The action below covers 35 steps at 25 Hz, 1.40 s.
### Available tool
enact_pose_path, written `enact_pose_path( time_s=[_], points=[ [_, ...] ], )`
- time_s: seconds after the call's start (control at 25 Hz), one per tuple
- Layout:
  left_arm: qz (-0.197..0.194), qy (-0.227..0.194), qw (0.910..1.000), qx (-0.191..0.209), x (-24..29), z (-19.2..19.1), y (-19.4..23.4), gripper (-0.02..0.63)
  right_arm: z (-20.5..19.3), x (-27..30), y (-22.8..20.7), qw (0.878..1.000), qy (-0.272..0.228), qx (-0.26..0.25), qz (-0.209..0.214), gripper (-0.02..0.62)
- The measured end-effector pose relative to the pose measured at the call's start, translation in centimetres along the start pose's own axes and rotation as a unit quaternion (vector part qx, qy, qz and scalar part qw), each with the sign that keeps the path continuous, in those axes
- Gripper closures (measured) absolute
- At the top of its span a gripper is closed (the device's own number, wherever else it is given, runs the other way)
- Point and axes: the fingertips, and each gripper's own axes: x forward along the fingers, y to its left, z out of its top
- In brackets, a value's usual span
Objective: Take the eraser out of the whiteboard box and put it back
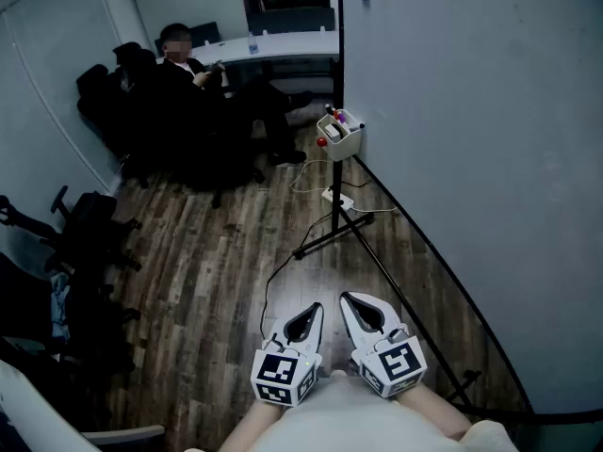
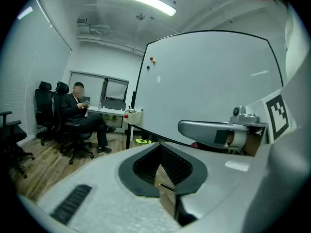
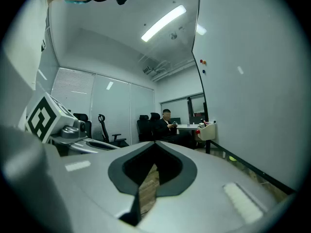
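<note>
We are holding the left gripper and the right gripper side by side, close to our body, over the brown wood-plank floor. In each gripper view the grey jaws are meeting at their tips, so the left gripper and the right gripper are both closed with nothing between the jaws. The small cream-coloured plastic whiteboard box is hanging well ahead of both grippers, on the near edge of the large white whiteboard, which is running along the right gripper's outer side. Coloured pieces are sticking up out of the box, but they are too small for us to pick out the eraser among them. The black metal tripod leg of the board's stand is reaching across the floor between the box and the grippers. Beyond the box, further ahead of the left gripper, a person in dark clothes is sitting on a black office chair beside a long white desk.
</note>
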Motion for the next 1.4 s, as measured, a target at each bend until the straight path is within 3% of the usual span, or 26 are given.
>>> enact_pose_path(
  time_s=[0.52,0.88,1.4],
  points=[
    [-0.003,-0.002,1.0,0.0,-0.4,-1.1,-3.0,0.601,-0.8,-2.5,0.9,1.0,0.005,0.001,0.013,0.592],
    [0.008,0.011,0.9998,-0.017,-0.9,-2.2,-2.9,0.601,-1.4,-2.2,2.0,0.998,0.005,0.044,0.041,0.591],
    [0.019,0.017,0.9994,-0.024,2.3,-0.7,4.5,0.601,-0.5,5.0,0.3,0.999,0.008,0.035,0.033,0.591]
  ],
)
